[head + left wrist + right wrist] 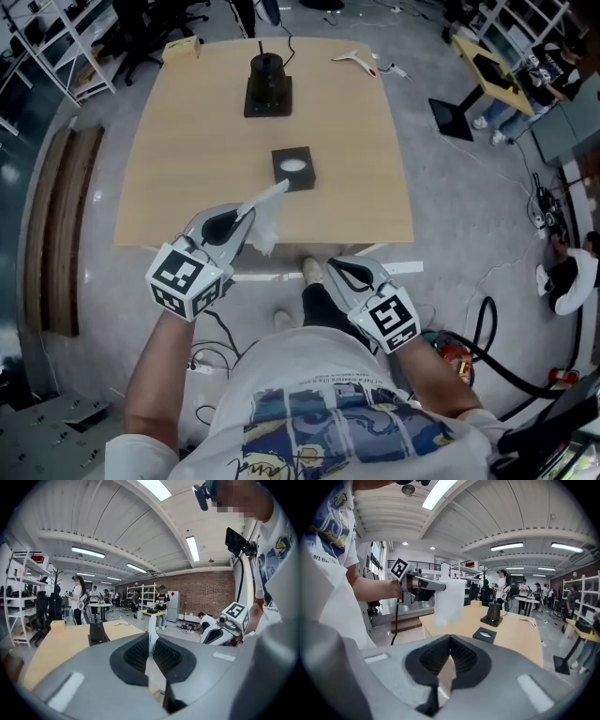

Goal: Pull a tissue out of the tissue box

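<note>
The thin white tissue (266, 221) hangs free in the air over the near edge of the light wooden table (187, 169), clear of the black square tissue box (293, 169) that sits near the table's middle with more white paper showing in its top opening. The left gripper (246, 214) has its jaws pressed together on the tissue's upper part, with one strip sticking up between them and the rest drooping below. The right gripper (330, 265) is off the table's near edge, well apart from the box, jaws closed on nothing, and a black kettle (267, 75) stands beyond the box.
</note>
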A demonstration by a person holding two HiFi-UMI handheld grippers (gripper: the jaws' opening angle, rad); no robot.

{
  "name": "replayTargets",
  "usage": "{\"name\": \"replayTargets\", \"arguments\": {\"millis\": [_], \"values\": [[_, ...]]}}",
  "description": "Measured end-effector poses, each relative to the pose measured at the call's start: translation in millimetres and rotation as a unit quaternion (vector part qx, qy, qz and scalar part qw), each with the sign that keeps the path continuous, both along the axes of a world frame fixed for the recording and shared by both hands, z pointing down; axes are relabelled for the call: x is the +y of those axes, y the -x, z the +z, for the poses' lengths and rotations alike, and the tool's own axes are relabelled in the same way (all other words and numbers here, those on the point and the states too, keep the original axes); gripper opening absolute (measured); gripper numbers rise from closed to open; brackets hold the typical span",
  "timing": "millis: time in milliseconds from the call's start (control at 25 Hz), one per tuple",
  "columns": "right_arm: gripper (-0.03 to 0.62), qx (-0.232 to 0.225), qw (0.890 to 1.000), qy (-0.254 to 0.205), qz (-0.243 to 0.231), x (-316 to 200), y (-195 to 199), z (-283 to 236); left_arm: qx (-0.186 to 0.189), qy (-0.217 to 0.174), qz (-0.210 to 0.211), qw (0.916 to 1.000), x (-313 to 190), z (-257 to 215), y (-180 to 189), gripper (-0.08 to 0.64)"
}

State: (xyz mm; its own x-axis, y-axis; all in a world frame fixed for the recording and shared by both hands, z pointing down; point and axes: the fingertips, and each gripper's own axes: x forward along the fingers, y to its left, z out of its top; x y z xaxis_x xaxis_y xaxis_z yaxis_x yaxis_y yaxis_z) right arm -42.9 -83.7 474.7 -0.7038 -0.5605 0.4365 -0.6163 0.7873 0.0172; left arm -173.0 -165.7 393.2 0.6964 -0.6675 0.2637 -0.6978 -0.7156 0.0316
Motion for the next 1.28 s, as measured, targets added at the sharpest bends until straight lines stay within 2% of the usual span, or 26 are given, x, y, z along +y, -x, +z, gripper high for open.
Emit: {"name": "replayTargets", "arguments": {"millis": [480, 680, 1280], "values": [[0.0, -0.007, 1.0, -0.025, -0.018, 31.9, 14.2, -15.5, 0.018, -0.021, -0.004, 0.9996, 72.3, -37.6, 14.1, 0.006], [0.0, -0.004, 0.999, -0.033, -0.022, 30.7, 17.2, -19.2, 0.023, -0.027, -0.002, 0.9994, 81.8, -48.0, 13.2, 0.006], [0.0, 0.004, 0.999, -0.037, -0.01, 19.8, 12.5, -21.9, 0.035, -0.041, 0.047, 0.9975, 84.6, -66.8, -11.4, 0.006]]}}
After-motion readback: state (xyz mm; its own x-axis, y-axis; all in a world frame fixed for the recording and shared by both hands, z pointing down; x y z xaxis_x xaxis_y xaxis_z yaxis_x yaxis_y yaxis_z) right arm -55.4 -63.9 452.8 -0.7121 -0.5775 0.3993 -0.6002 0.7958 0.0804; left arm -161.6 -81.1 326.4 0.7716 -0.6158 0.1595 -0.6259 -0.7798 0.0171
